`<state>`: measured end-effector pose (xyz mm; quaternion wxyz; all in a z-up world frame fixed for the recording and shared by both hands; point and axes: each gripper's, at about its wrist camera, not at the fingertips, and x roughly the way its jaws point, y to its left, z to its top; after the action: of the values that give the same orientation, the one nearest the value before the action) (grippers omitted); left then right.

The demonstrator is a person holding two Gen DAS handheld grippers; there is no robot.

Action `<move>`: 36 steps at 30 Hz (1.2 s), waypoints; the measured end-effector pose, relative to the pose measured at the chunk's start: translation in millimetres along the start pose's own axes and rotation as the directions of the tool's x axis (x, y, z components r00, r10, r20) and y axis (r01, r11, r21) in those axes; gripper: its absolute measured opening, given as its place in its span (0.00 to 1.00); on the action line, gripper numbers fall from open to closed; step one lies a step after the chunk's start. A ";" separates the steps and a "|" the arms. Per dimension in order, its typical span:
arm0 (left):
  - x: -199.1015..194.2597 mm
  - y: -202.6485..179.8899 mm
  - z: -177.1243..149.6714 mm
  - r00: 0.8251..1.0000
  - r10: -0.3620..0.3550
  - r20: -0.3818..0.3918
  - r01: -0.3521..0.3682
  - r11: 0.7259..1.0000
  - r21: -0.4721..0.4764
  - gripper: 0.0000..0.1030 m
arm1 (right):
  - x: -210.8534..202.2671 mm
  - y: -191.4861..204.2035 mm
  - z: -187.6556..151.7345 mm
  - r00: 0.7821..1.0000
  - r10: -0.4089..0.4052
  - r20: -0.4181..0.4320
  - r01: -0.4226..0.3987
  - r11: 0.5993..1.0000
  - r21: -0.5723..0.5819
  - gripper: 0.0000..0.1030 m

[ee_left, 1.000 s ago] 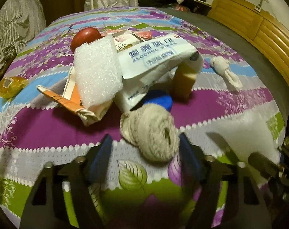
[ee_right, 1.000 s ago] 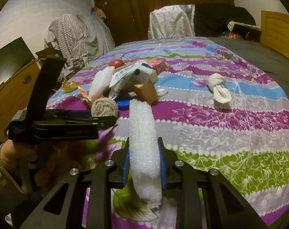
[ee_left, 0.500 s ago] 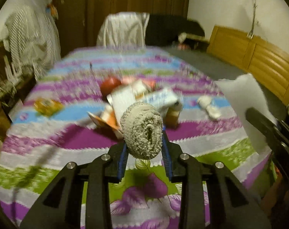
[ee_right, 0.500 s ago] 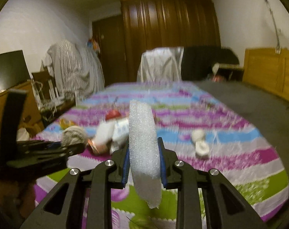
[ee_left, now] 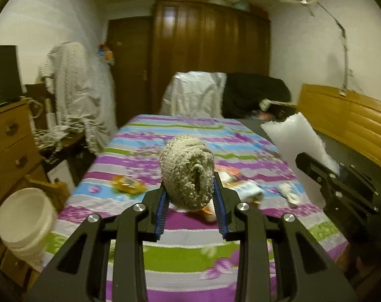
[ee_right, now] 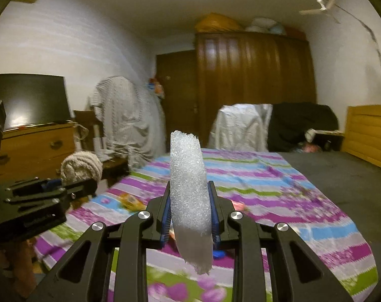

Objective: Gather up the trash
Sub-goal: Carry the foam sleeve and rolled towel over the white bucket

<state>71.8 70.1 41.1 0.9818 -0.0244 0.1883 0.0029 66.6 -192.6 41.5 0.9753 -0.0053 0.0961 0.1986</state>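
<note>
**Holdings: two claws, each carrying one piece of trash above the bed**

Item 1. The left claw (ee_left: 191, 202) is pinching a rolled grey knitted sock (ee_left: 186, 172) between its blue pads; the roll is bulging above and in front of the fingers and is hanging clear of the bed (ee_left: 180, 254). In the right wrist view the same claw (ee_right: 72, 188) is showing at the left edge, with the sock (ee_right: 81, 167) sticking up from it.

Item 2. The right claw (ee_right: 190, 216) is pinching a strip of white foam sheet (ee_right: 190, 193), which is standing on edge between the pads and drooping below them. From the left wrist view this claw (ee_left: 336, 183) is entering at the right, with the foam (ee_left: 300, 151) rising from it (the pads themselves are hidden there).

Item 3. Remaining on the striped purple, blue and green bedspread: a yellow wrapper (ee_left: 128, 185) lying apart to the left, a white wipes packet (ee_left: 248, 188) and a small white wad (ee_left: 288, 193), all blurred and partly hidden behind the sock. A blue object (ee_right: 219, 254) is peeking out under the foam.

Item 4. Surroundings: a white bucket (ee_left: 24, 222) is standing on the floor beside the bed at the left, near a wooden dresser (ee_left: 7, 141). A dark wardrobe (ee_left: 210, 58) is standing against the far wall.
</note>
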 end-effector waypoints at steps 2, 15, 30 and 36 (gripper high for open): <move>-4.6 20.4 4.6 0.999 0.039 0.008 -0.038 0.999 -0.028 0.30 | 8.9 19.7 12.2 0.999 0.047 -0.002 -0.047 0.999 -0.007 0.26; -14.3 158.7 21.1 0.952 0.302 -0.039 -0.305 0.942 -0.143 0.30 | 99.2 174.5 68.6 0.939 0.330 -0.098 -0.336 0.941 -0.043 0.26; -25.4 311.9 16.0 0.879 0.444 -0.175 -0.475 0.847 -0.238 0.30 | 253.7 365.1 87.7 0.784 0.502 -0.366 -0.552 0.833 -0.040 0.26; -19.2 357.4 1.0 0.855 0.454 -0.251 -0.512 0.816 -0.268 0.30 | 297.1 423.1 73.1 0.716 0.508 -0.479 -0.602 0.797 -0.054 0.26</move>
<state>49.0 427.3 32.4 0.9102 -0.1371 0.2712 0.2815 184.0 315.4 68.7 0.8156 -0.1220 0.2901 0.4856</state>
